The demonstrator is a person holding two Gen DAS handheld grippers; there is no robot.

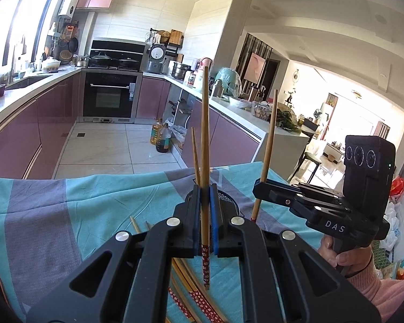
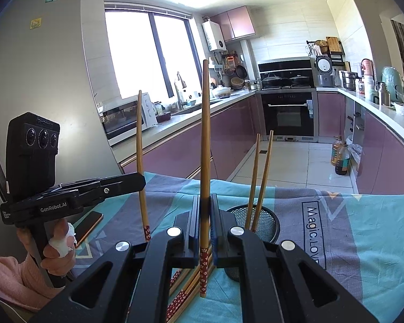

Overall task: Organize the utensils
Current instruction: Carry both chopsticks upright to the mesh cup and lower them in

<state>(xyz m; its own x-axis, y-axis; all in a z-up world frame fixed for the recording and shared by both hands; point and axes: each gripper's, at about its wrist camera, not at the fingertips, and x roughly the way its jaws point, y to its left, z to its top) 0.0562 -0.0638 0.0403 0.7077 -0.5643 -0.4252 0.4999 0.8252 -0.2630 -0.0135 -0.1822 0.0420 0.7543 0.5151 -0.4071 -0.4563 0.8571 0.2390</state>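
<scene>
My left gripper [image 1: 205,191] is shut on an upright wooden chopstick [image 1: 206,123] whose red patterned end hangs below the jaws. To its right my right gripper [image 1: 258,184] is shut on a second upright chopstick [image 1: 268,145]. In the right wrist view that gripper [image 2: 205,202] holds its chopstick [image 2: 205,140], and the left gripper [image 2: 142,179] stands at the left with its own chopstick [image 2: 140,148]. A black mesh holder [image 2: 268,222] just right of the right gripper has two chopsticks [image 2: 260,183] leaning in it. Several loose chopsticks [image 2: 187,286] lie on the cloth below the jaws.
A teal and grey tablecloth [image 2: 363,242] covers the table. A phone [image 2: 90,222] lies on it at the left, near a bandaged hand [image 2: 58,245]. Beyond the table's far edge are tiled floor, purple cabinets and oil bottles [image 2: 340,158].
</scene>
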